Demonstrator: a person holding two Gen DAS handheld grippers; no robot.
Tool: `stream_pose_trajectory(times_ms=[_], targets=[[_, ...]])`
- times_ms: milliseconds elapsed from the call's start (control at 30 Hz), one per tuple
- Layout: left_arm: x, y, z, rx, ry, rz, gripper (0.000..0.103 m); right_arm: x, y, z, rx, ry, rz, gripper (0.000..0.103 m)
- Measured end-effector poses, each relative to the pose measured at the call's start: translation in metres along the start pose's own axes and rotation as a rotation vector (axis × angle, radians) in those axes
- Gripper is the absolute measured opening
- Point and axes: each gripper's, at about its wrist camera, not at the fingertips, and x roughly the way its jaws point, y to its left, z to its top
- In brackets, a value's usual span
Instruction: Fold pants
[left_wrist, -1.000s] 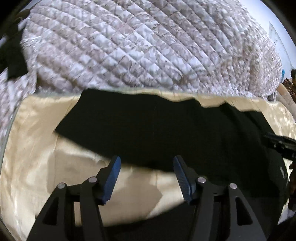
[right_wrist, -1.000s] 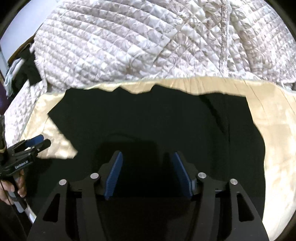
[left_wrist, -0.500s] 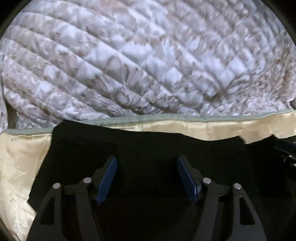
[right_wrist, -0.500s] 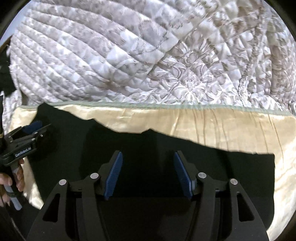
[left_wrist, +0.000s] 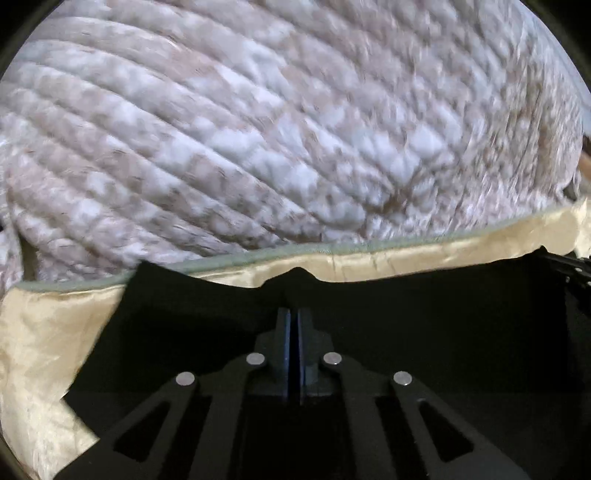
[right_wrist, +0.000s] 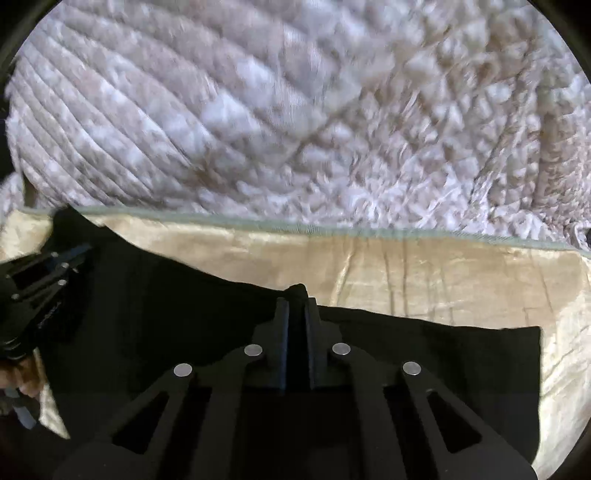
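Observation:
The black pants (left_wrist: 424, 325) lie spread on a cream satin sheet (left_wrist: 40, 332). My left gripper (left_wrist: 294, 317) is shut on the pants' far edge, where a small peak of cloth rises. In the right wrist view the pants (right_wrist: 424, 354) fill the lower half. My right gripper (right_wrist: 295, 310) is shut on the far edge too, with a bunch of black cloth between the pads. The left gripper (right_wrist: 79, 253) also shows at the left edge of the right wrist view, low over the pants.
A quilted white and beige bedspread (left_wrist: 277, 129) rises behind the sheet, and it also shows in the right wrist view (right_wrist: 295, 110). A grey-green piping (right_wrist: 332, 230) marks the sheet's far edge. Bare cream sheet (right_wrist: 443, 273) lies beyond the pants on the right.
Both grippers moved forward to the pants' far edge and closed on the cloth. They were open half a second ago.

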Motion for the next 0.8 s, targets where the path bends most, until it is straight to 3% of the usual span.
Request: stream_pose_trajectory(times_ms=[233, 400, 500, 633, 700, 800], targets=[[-0.111, 0.02, -0.028, -0.096, -0.15, -0.076, 0.004, -0.1, 0.008, -0.035, 0.02, -0.139, 0.087, 0.006], [-0.18, 0.024, -0.089, -0.155, -0.17, -0.122, 0.004, -0.159, 0.015, -0.097, 0.054, -0.175, 0.143, 0.006], [-0.204, 0.019, -0.137, -0.198, -0.14, -0.141, 0.004, -0.184, 0.016, -0.155, 0.1, -0.156, 0.158, 0.0], [-0.202, 0.006, -0.202, -0.206, 0.001, -0.158, 0.004, -0.187, 0.008, -0.223, 0.186, -0.068, 0.15, 0.0], [-0.196, 0.002, -0.225, -0.199, 0.079, -0.147, 0.004, -0.177, 0.002, -0.247, 0.216, -0.004, 0.137, 0.0], [-0.202, 0.012, -0.235, -0.228, 0.109, -0.14, 0.004, -0.174, -0.01, -0.259, 0.276, 0.041, 0.163, 0.0]])
